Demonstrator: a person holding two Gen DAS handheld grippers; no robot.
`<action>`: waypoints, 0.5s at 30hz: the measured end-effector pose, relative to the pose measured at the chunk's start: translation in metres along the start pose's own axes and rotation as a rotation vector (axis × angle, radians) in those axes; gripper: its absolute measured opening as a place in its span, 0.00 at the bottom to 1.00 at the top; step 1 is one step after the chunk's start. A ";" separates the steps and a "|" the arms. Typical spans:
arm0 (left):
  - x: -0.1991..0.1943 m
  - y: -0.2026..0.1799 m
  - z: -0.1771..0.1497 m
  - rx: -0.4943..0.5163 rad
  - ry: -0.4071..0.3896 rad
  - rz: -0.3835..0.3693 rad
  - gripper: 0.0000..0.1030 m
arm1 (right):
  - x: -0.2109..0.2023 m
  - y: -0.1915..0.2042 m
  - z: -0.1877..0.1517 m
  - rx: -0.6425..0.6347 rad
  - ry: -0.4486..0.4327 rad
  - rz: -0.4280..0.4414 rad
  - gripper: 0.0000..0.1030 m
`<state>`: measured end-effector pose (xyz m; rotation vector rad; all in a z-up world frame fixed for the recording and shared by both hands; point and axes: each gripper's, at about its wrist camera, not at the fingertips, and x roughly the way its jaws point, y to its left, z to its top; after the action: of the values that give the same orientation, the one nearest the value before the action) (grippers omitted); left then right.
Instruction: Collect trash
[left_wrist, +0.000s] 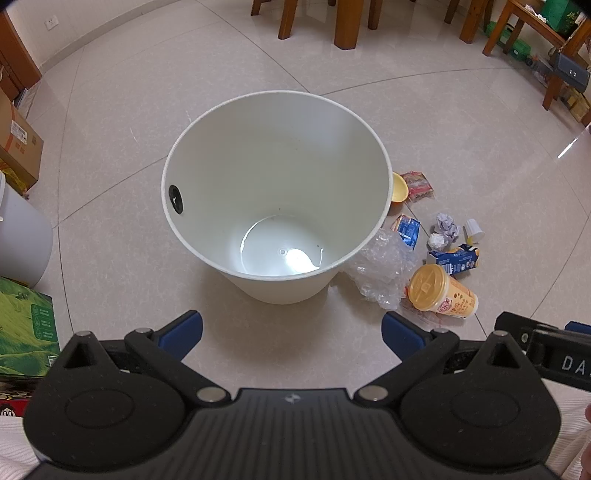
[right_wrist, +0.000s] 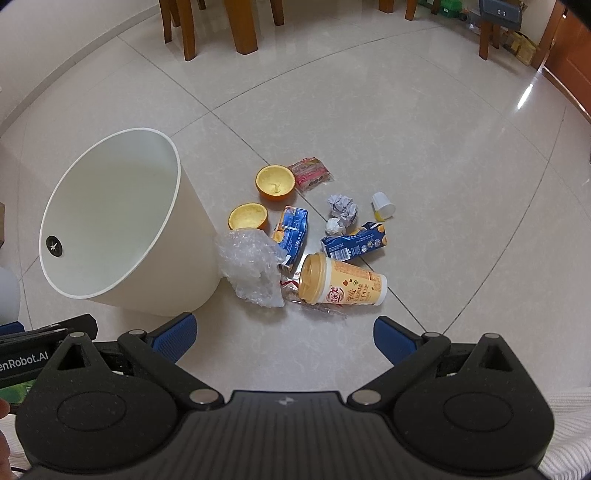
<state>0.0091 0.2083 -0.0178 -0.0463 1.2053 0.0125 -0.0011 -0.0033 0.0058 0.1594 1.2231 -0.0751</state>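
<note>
Both tongs spread wide, nothing held: left gripper (left_wrist: 291, 326) aimed into empty bin (left_wrist: 376, 136), right gripper (right_wrist: 284, 334) lined up on milk-tea cup (right_wrist: 341, 282) just beside bin, likely first pick.

We saw a glossy tiled floor (right_wrist: 369, 110), a smooth white plastic bin (left_wrist: 277, 177), crinkled clear bubble wrap (right_wrist: 251, 269), crumpled paper (right_wrist: 342, 207), matt black gripper housings, varnished wooden chair legs (right_wrist: 242, 26).
</note>
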 end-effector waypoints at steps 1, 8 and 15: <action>0.000 0.000 0.000 0.000 -0.001 -0.001 0.99 | 0.000 0.000 0.000 0.001 0.000 -0.001 1.00; 0.000 -0.001 0.000 -0.001 -0.001 0.000 0.99 | 0.001 0.001 0.000 0.005 0.003 -0.003 1.00; 0.000 0.000 0.001 -0.001 -0.003 -0.005 0.99 | 0.001 0.000 0.000 0.005 0.001 -0.004 1.00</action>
<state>0.0096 0.2082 -0.0174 -0.0501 1.2027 0.0091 -0.0009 -0.0034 0.0045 0.1613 1.2239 -0.0811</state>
